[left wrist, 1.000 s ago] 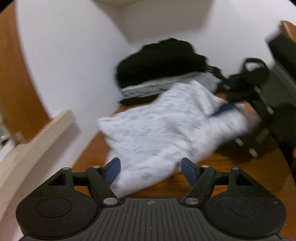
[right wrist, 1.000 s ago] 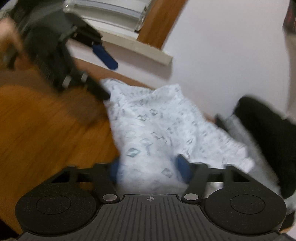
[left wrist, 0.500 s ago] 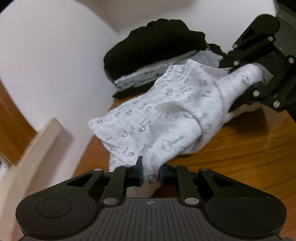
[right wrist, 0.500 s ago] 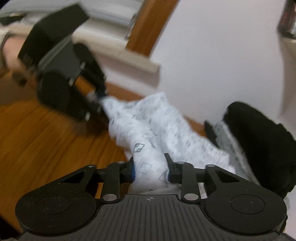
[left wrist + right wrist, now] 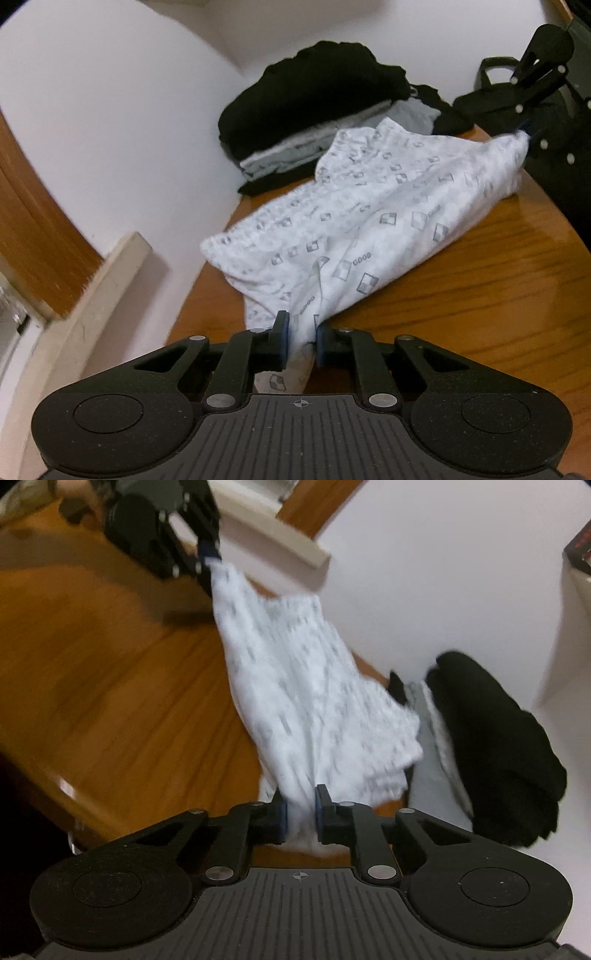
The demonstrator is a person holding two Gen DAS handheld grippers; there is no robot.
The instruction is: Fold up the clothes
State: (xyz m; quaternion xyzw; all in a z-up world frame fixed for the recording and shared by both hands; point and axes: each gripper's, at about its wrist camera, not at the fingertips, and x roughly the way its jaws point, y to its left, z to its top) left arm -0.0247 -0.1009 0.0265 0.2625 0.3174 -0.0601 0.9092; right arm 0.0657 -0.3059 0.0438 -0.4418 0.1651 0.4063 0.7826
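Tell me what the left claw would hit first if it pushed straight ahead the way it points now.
Probably more of the white patterned garment it already clamps, since the cloth stretches directly ahead of the left claw. Beyond that sits the stack of folded clothes by the wall; depth is unclear.

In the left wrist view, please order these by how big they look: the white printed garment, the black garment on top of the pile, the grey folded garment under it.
1. White printed garment, nearest the camera, which flatters it.
2. Black garment.
3. Grey folded garment, mostly covered.
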